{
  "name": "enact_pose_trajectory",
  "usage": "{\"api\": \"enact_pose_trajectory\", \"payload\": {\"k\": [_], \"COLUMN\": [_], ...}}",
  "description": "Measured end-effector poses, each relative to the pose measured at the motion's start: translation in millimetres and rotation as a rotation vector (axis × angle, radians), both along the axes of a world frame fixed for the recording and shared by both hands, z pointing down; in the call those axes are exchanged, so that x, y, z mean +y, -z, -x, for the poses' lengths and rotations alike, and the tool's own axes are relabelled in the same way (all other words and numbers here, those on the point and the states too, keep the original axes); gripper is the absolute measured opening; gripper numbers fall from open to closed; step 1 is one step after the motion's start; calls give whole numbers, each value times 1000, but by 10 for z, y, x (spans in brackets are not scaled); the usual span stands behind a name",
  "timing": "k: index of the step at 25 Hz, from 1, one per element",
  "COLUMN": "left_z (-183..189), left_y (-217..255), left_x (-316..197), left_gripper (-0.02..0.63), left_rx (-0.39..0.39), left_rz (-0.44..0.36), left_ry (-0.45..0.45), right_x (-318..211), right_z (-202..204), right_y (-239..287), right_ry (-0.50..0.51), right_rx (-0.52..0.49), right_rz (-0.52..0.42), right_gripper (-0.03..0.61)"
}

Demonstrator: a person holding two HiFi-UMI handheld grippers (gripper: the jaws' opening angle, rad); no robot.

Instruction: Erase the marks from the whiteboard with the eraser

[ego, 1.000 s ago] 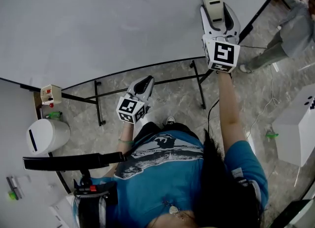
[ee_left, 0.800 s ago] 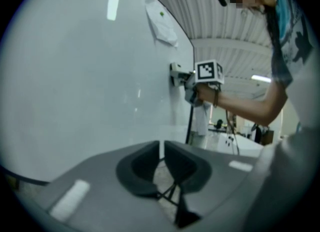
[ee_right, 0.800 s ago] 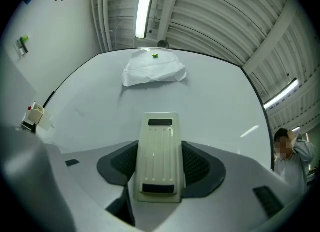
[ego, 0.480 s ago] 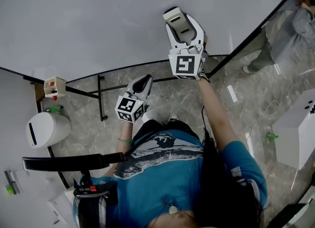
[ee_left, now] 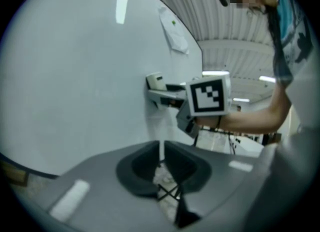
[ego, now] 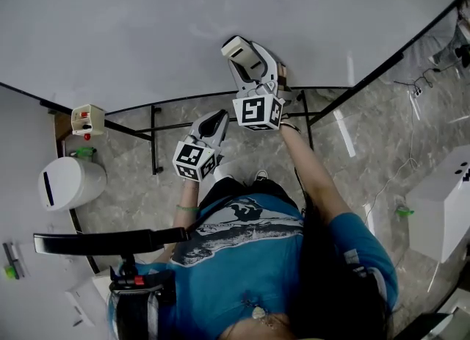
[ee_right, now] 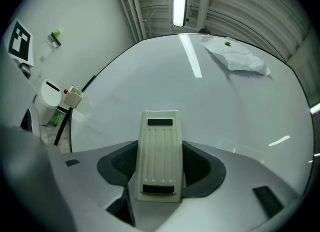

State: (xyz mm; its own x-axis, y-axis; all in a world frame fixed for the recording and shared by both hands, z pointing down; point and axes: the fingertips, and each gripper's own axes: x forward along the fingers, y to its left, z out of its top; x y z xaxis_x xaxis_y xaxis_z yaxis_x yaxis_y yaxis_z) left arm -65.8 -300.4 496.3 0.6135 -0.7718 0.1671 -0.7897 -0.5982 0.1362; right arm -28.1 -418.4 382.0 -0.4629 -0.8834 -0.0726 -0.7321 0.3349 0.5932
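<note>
The whiteboard fills the top of the head view, and I see no marks on the part that shows. My right gripper is shut on a cream eraser and holds it against the board's lower middle. In the right gripper view the ribbed eraser sits between the dark jaws, with the board behind it. My left gripper hangs lower, below the board's bottom edge, shut with nothing in it. In the left gripper view the left gripper points at the board and the eraser.
A sheet of paper is pinned high on the board with a green magnet. A small marker holder hangs at the board's lower left corner, above a white cylinder bin. The board's black stand bars cross the marbled floor.
My right gripper has carried the eraser leftward along the board, from its right side to the lower middle. The left gripper has stayed put.
</note>
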Motion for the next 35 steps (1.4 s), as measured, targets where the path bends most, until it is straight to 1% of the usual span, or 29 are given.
{"api": "enact_pose_trajectory", "payload": {"k": [5, 7, 14, 17, 20, 23, 25, 30, 35], "left_z": [-10, -48, -143, -230, -379, -476, -527, -704, -783], "left_y": [-17, -7, -23, -60, -49, -39, -34, -38, -10], "left_x": [0, 1, -74, -137, -174, -194, -206, -245, -266], "left_gripper": [29, 29, 29, 29, 29, 29, 29, 29, 29], "left_rx": [-5, -5, 2, 3, 8, 15, 16, 14, 13], "left_rz": [5, 3, 10, 17, 12, 10, 10, 3, 0], "left_ry": [-3, -12, -40, -64, -99, -113, -120, -147, -158], "right_x": [36, 51, -12, -82, -141, -178, -210, -266, -290], "right_z": [-49, -117, -606, -928, -1341, -1738, -2051, -2787, -3228], "right_y": [22, 76, 542, 805, 1025, 1280, 1427, 1722, 1874], "right_ry": [25, 12, -54, -91, -138, -184, -228, -293, -347], "right_rx": [50, 57, 40, 23, 23, 4, -29, -129, -196], "right_rz": [1, -12, -73, -80, -100, -121, -127, -137, -139], "right_gripper": [262, 262, 262, 262, 262, 262, 262, 262, 262]}}
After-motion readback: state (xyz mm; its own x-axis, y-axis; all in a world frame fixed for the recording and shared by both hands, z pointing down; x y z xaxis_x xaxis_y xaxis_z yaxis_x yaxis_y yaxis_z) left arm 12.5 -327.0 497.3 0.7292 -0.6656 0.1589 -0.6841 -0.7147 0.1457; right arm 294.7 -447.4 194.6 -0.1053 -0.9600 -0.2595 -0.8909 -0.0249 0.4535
